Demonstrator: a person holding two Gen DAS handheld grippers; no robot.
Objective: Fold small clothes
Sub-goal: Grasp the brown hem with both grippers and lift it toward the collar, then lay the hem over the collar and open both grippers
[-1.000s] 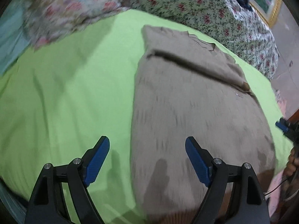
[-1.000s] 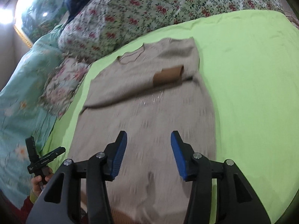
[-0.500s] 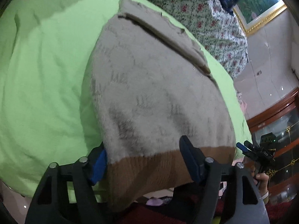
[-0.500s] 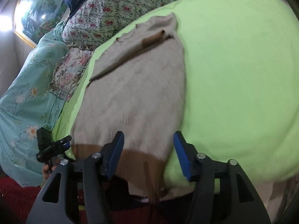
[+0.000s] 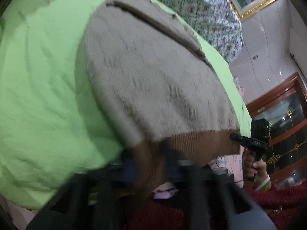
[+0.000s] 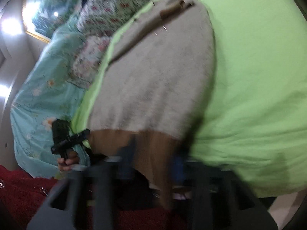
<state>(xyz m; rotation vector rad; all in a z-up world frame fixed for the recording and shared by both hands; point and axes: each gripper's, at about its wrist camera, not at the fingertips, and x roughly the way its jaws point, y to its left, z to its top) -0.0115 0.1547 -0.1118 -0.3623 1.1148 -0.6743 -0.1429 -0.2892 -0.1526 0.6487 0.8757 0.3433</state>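
A beige knit sweater (image 5: 153,72) lies flat on a lime green sheet (image 5: 42,88), sleeves folded across its top, its brown ribbed hem (image 5: 184,147) hanging over the bed's near edge. My left gripper (image 5: 151,166) straddles the hem's left corner, its jaws still apart and motion-blurred. The sweater also shows in the right wrist view (image 6: 165,72). My right gripper (image 6: 153,161) straddles the brown hem (image 6: 149,145) at its right corner, jaws apart and blurred. Each gripper shows small in the other's view, the right one (image 5: 249,141) and the left one (image 6: 69,136).
Floral bedding (image 5: 201,5) is piled at the bed's head and a teal quilt (image 6: 44,95) lies on its left side. A dark red carpet (image 6: 19,187) covers the floor below. A wooden glass cabinet (image 5: 284,122) stands to the right.
Both grippers have dropped from above the sweater's body down to the bed's near edge. They now sit around the hem's two corners, and their jaws have narrowed.
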